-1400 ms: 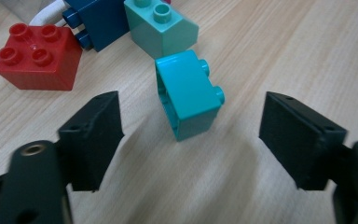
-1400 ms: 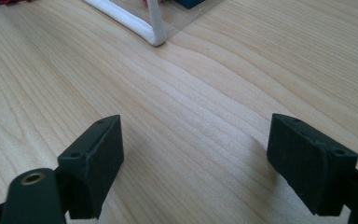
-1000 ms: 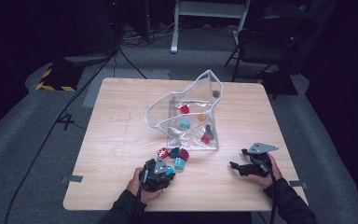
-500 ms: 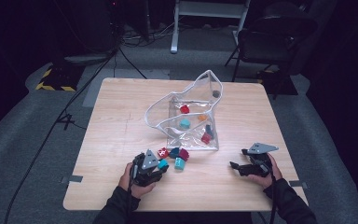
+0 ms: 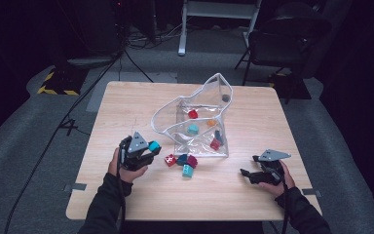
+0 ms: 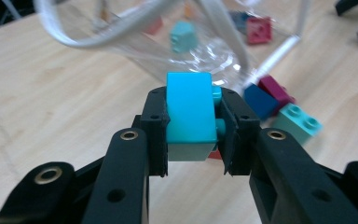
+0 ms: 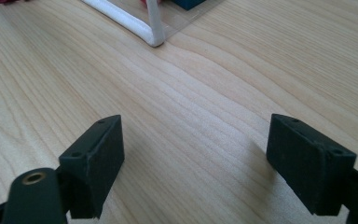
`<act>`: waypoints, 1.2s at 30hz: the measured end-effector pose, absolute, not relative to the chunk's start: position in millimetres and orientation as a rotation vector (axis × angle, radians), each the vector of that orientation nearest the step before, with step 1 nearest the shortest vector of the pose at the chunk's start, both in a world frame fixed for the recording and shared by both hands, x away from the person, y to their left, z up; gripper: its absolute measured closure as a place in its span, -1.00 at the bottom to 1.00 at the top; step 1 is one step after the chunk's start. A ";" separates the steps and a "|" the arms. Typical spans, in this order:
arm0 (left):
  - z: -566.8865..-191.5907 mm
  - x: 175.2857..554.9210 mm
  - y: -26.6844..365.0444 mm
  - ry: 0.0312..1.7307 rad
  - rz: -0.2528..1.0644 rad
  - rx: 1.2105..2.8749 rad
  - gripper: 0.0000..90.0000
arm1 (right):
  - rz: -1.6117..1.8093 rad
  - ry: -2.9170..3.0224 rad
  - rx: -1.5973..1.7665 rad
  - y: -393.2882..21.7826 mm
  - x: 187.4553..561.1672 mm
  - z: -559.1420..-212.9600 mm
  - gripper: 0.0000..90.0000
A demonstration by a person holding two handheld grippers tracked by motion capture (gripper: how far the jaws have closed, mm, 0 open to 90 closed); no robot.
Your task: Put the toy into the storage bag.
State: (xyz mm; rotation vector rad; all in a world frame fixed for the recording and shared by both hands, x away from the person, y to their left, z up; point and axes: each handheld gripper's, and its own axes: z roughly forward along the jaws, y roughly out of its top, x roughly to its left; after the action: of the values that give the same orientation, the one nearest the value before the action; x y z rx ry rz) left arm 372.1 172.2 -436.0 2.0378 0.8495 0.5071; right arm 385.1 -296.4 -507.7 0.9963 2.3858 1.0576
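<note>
The left claw (image 6: 191, 140) was clamped on a teal toy brick (image 6: 190, 108), held above the surface (image 5: 126, 107) facing the clear bag's (image 5: 195, 122) mouth, likely for dropping in. The right claw (image 7: 214, 158) rested wide open, empty.

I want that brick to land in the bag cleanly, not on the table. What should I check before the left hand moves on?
1. Left gripper shut on the turquoise brick: ok.
2. Brick lifted off the table: ok.
3. Clear bag mouth open: ok.
4. Loose bricks out of the path: cannot tell.
5. Right gripper open, apart from the bag: ok.
</note>
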 end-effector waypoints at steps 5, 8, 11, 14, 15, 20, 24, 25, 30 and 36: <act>-414.8 394.7 190.6 0.900 0.524 1.952 0.50 | 1.062 2.389 1.002 -296.7 385.5 -507.8 -0.56; -406.3 402.3 194.2 0.906 0.525 1.936 0.50 | 1.064 2.391 1.004 -296.7 385.7 -507.8 -0.56; -389.1 415.3 196.2 0.913 0.540 1.909 0.50 | 1.066 2.393 1.008 -297.0 386.2 -507.8 -0.56; -380.9 420.7 195.5 0.907 0.552 1.903 0.50 | 1.065 2.393 1.008 -297.0 386.1 -507.8 -0.56; -377.0 423.4 195.0 0.905 0.560 1.897 0.50 | 1.065 2.393 1.007 -297.0 386.1 -507.8 -0.56; -356.8 434.8 190.2 0.879 0.559 1.865 0.50 | 1.067 2.394 1.003 -297.0 386.4 -507.9 -0.56; -342.1 444.6 178.9 0.852 0.548 1.857 0.50 | 1.068 2.395 1.002 -296.9 386.6 -507.9 -0.56; -338.9 447.0 175.1 0.842 0.547 1.860 0.50 | 1.067 2.394 1.002 -296.9 386.6 -507.9 -0.56; -327.0 456.1 153.6 0.800 0.537 1.850 0.50 | 1.068 2.395 1.002 -296.9 386.6 -507.9 -0.56; -320.5 464.2 129.0 0.769 0.521 1.871 0.50 | 1.068 2.395 1.001 -296.9 386.6 -507.9 -0.55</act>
State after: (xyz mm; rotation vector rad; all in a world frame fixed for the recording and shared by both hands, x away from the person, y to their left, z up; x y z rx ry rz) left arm 464.2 129.0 -320.5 1.8712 0.7689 0.5213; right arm 386.6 -296.9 -507.9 1.0010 2.3953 1.0677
